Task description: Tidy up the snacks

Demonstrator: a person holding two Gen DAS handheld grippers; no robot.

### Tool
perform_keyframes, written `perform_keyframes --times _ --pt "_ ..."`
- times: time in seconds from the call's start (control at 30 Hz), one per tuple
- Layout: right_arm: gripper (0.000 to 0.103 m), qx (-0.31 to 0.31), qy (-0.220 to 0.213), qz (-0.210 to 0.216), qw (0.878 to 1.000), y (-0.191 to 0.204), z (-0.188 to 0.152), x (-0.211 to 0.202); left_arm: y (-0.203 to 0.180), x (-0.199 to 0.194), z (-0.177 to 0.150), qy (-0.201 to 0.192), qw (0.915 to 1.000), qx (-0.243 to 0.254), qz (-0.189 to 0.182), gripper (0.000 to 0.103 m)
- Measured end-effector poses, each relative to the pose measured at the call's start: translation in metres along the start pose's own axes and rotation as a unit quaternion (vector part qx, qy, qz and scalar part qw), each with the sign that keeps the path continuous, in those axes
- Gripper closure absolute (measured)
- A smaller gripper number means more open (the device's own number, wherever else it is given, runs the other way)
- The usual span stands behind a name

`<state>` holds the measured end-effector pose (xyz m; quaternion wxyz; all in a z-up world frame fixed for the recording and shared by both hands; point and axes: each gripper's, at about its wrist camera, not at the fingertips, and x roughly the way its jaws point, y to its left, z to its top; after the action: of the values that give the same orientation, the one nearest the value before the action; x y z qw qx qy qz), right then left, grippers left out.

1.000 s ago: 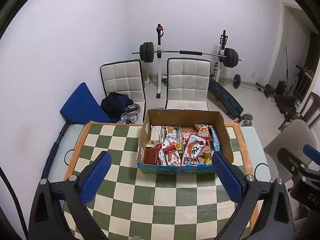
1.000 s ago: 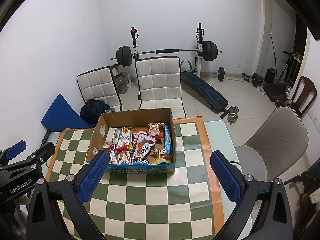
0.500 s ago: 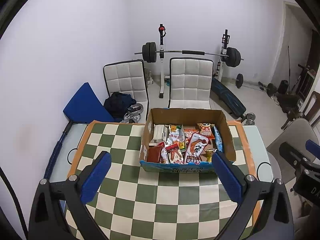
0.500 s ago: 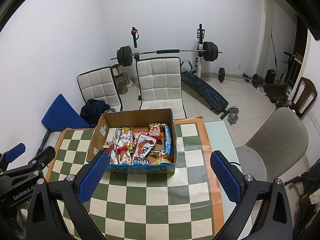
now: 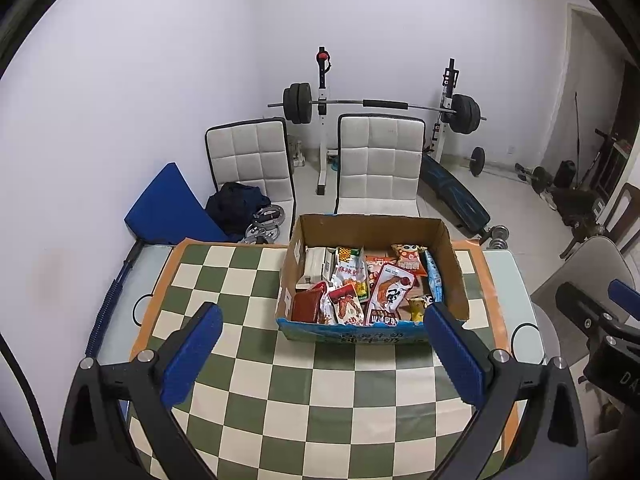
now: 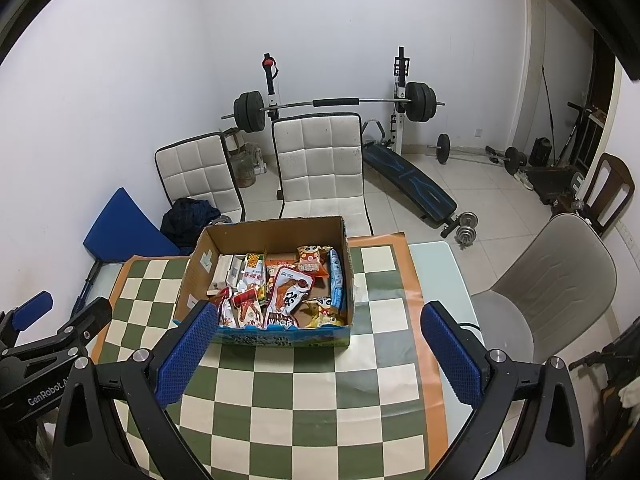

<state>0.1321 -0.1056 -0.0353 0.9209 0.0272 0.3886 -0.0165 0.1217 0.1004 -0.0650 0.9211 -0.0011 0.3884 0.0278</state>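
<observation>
Both views are taken from above the near edge of the table (image 5: 320, 408), tilted down and forward toward the far wall. The cardboard box (image 5: 372, 334) is shared by both: near the centre in the left wrist view, left of centre (image 6: 280, 338) in the right.

Two white quilted chairs (image 5: 378, 160) face a loaded barbell (image 5: 376, 104) (racked) near a grey chair (image 6: 552, 280).

Lower snack packets (image 5: 360, 292) hidden under others in the box (image 5: 372, 336).
</observation>
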Motion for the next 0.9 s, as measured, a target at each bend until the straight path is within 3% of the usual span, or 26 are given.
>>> perform_keyframes --times 0.9 --pt "0.0 -0.002 0.001 0.001 1.0 -0.0002 0.0009 0.0002 -0.003 -0.0026 0.0047 -0.002 1.0 0.001 0.003 0.0"
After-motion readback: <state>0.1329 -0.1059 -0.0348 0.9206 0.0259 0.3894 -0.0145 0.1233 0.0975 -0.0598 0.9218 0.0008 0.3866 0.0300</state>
